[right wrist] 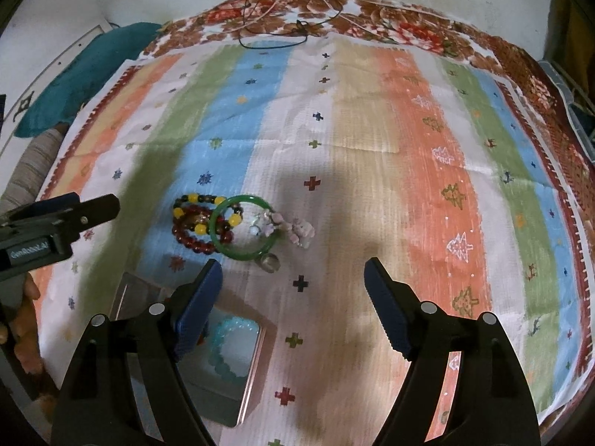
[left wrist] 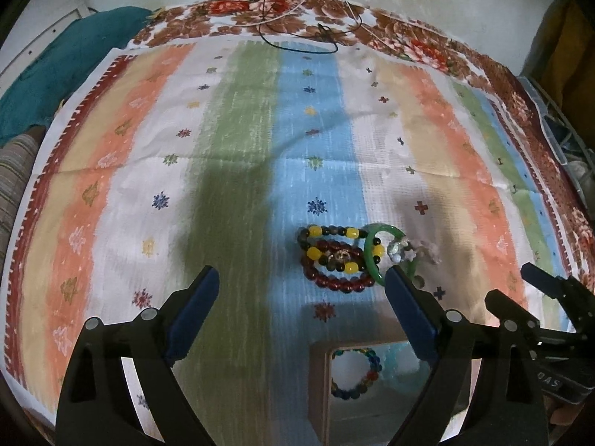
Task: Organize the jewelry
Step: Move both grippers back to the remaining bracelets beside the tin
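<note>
Nearest the lens, black left tongs (left wrist: 301,280) with blue-padded fingers (left wrist: 407,308), spread wide and gripping nothing. Just below and between those fingers, small open tan-rimmed jewelry box (left wrist: 319,383) holding a multicoloured bead bracelet (left wrist: 355,373) and a pale turquoise bead bracelet (right wrist: 227,342). Right tongs (right wrist: 293,282) likewise released, empty, left finger over the box edge. Just ahead of both tongs, a heap of jewelry on the striped pastel cloth (left wrist: 238,141) with brown floral border: dark-red bead bracelet (left wrist: 342,282) under a yellow-and-black bead bracelet (left wrist: 334,249), touching; glossy green bangle (right wrist: 241,228) overlapping both; pale pink-and-white charm cluster (right wrist: 293,230) touching the bangle's far right side; small clear round bead (right wrist: 269,262) just beside the bangle, nearest the right tongs. Far beyond, thin black cord (left wrist: 297,39) on the floral border.
</note>
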